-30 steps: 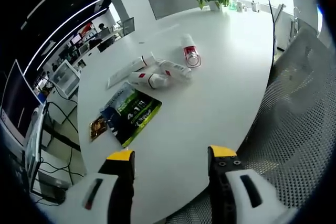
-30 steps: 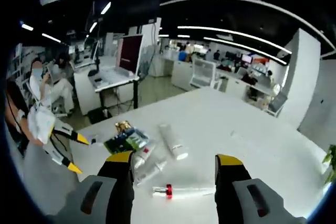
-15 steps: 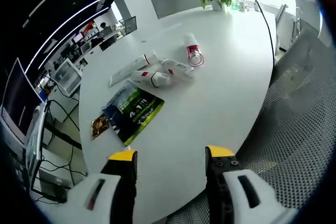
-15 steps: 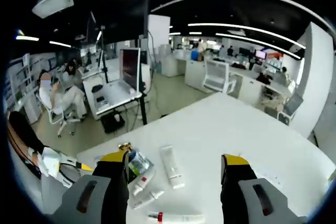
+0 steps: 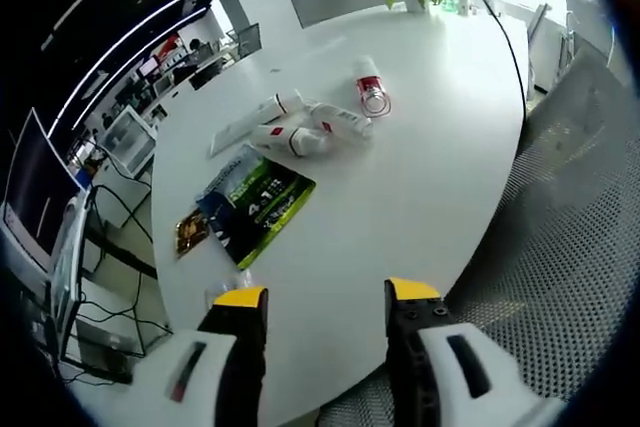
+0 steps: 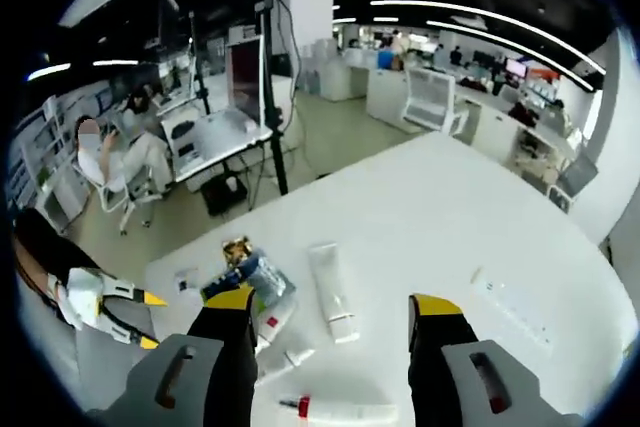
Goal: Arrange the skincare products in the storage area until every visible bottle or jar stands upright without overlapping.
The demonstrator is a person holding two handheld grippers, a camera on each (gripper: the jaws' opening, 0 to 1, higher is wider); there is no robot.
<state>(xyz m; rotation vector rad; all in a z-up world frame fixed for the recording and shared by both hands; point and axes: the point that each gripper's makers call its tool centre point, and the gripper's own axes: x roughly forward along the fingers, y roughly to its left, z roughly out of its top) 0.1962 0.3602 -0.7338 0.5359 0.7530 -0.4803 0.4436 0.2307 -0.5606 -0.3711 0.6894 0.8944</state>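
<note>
The white tabletop [image 5: 420, 177] carries a green packet [image 5: 255, 202] left of centre and, upper centre, tubes [image 5: 315, 127] lying tangled. Both hand-held grippers, left [image 5: 325, 297] and right [image 6: 330, 302], gape empty. Best to lift the outermost tube first, gripping near its cap.

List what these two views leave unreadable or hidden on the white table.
- Packet, left gripper view: print too small to read.
- Tubes, left gripper view: clustered and touching, so their count and labels are unclear.
- Tube with red band, right gripper view: cut by the bottom edge, between the right gripper jaws.
- Packet, right gripper view: partly behind one jaw.
- Small item by the left gripper: too blurred to identify.
</note>
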